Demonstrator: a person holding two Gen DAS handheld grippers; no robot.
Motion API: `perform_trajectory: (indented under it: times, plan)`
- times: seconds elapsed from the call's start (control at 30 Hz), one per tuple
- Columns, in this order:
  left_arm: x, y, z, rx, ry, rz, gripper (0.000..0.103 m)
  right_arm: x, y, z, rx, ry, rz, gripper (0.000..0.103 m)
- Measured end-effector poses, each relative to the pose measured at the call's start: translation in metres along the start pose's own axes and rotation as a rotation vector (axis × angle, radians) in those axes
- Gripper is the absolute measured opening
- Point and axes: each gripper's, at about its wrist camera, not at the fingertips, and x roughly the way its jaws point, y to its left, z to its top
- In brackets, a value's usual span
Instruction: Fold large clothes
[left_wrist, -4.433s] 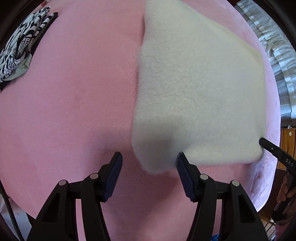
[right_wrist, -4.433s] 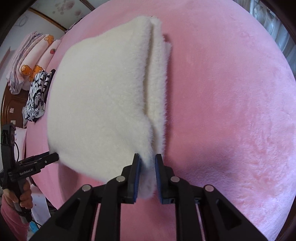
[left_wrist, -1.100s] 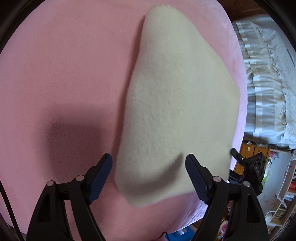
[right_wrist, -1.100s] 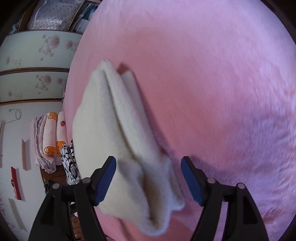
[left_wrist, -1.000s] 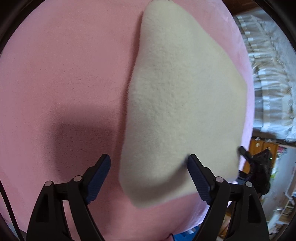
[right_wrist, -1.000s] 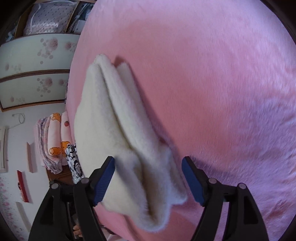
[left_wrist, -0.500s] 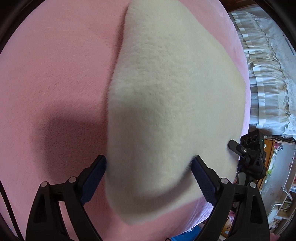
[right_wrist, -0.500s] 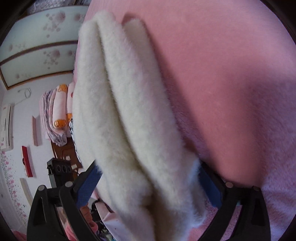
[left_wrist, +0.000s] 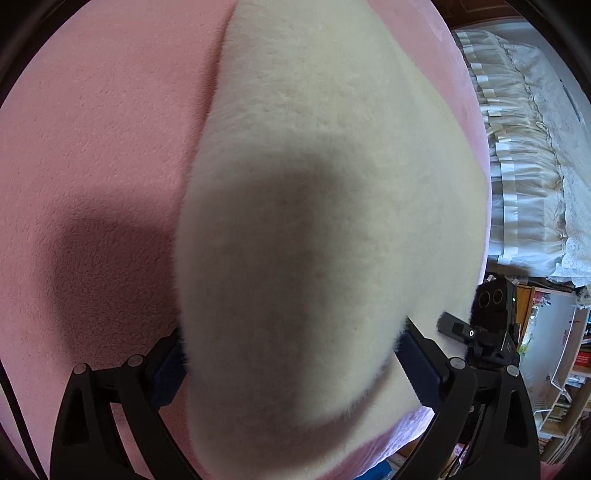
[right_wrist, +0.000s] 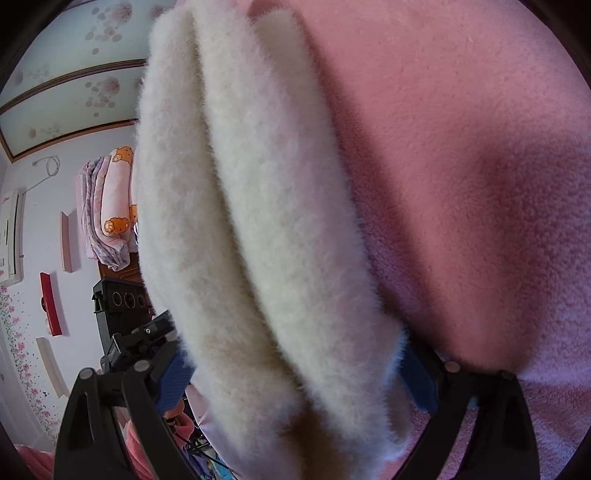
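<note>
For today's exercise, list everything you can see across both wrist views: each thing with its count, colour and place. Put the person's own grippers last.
Fleece garment: one, cream, folded, lying on the pink cover, its near end between both grippers' jaws.
Bed cover: one, pink, plush, under the garment.
Curtain: one, white, ruffled, beyond the bed's right edge in the left wrist view.
Folded blankets: one stack, pink with orange bears, at left in the right wrist view.
Left gripper: one, black with blue pads, jaws opening around the garment.
Right gripper: one, black with blue pads, jaws closing around the garment's layered edge.
</note>
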Motion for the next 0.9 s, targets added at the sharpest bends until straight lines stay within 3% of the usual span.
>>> perform_trajectory:
  times: [0.17, 0.37, 0.5, 0.67, 0.9]
  plan:
    - [-0.008, -0.008, -0.009, -0.043, -0.069, 0.07, 0.091, -0.01, -0.01, -0.014, 0.033, -0.041, 0.041, 0.069]
    - [-0.018, -0.026, -0.018, -0.071, -0.138, 0.173, 0.075, -0.022, 0.001, -0.034, 0.03, -0.144, 0.051, 0.052]
    - [-0.028, -0.039, -0.025, -0.049, -0.172, 0.213, 0.067, -0.034, 0.022, -0.045, -0.045, -0.194, -0.022, 0.049]
    - [-0.039, -0.047, -0.043, -0.05, -0.179, 0.242, 0.065, -0.044, 0.035, -0.06, -0.075, -0.213, -0.022, 0.047]
    - [-0.053, -0.04, -0.109, -0.117, -0.171, 0.235, 0.064, -0.054, 0.056, -0.114, -0.193, -0.191, -0.128, 0.046]
